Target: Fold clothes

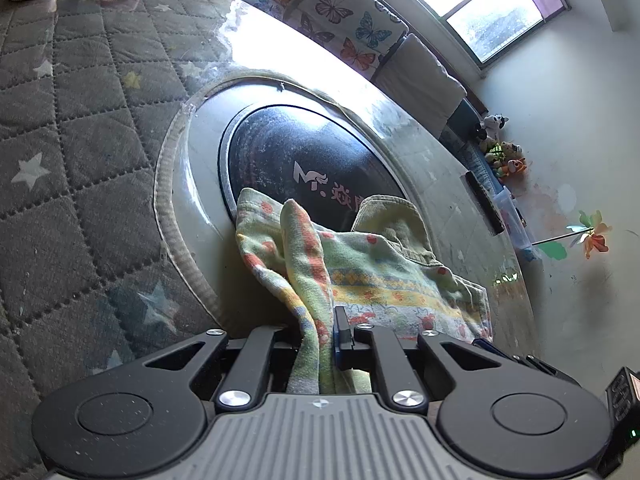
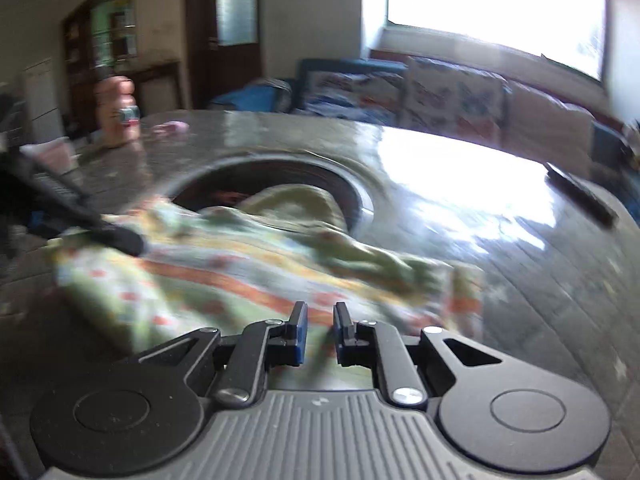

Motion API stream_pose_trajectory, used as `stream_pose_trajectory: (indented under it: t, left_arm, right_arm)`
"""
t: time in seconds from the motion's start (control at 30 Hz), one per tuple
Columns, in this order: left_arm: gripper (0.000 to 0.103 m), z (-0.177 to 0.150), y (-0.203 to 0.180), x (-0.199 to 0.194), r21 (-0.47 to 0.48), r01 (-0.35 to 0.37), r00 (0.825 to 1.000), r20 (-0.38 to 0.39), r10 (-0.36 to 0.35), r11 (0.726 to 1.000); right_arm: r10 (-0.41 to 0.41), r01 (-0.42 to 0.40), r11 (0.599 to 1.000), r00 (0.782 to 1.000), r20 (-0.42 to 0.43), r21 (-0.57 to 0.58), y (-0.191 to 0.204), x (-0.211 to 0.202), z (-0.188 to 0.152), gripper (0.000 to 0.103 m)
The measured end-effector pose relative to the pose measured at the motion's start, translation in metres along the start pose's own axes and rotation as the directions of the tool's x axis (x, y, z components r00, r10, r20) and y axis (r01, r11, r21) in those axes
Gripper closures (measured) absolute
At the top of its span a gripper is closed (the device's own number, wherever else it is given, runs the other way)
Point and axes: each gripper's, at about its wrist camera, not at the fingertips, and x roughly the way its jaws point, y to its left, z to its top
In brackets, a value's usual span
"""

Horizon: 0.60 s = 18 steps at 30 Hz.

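Left wrist view: the left gripper [image 1: 320, 332] is clamping a fold of the patterned garment [image 1: 372, 276], lying lower centre on the table [image 1: 80, 200]. The right gripper [image 2: 320, 330] is hovering slightly parted over it.

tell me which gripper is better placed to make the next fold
Left, probably. The left gripper is already shut on a bunched fold of the patterned garment. The right gripper is open over the cloth, gripping nothing, in a blurred view.
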Motion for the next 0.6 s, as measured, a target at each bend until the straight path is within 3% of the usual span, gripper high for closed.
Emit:
stream_pose_trajectory:
  t: [0.17, 0.43, 0.6]
  left_arm:
    - [0.092, 0.001, -0.002, 0.001, 0.008, -0.006, 1.0, -0.004, 0.006, 1.0]
    - [0.092, 0.001, -0.005, 0.003, 0.033, -0.024, 1.0, -0.002, 0.024, 0.999]
    - [0.092, 0.002, -0.006, 0.003, 0.049, -0.031, 1.0, -0.002, 0.032, 0.998]
  right_arm:
    - [-0.084, 0.084, 0.994, 0.996, -0.008, 0.068, -0.036, 0.01, -0.005, 0.091]
    - [-0.111, 0.112, 0.981, 0.994, -0.011, 0.161, -0.062, 0.013, -0.006, 0.064]
    - [-0.112, 0.112, 0.967, 0.994, -0.014, 0.227, -0.076, 0.015, -0.006, 0.058]
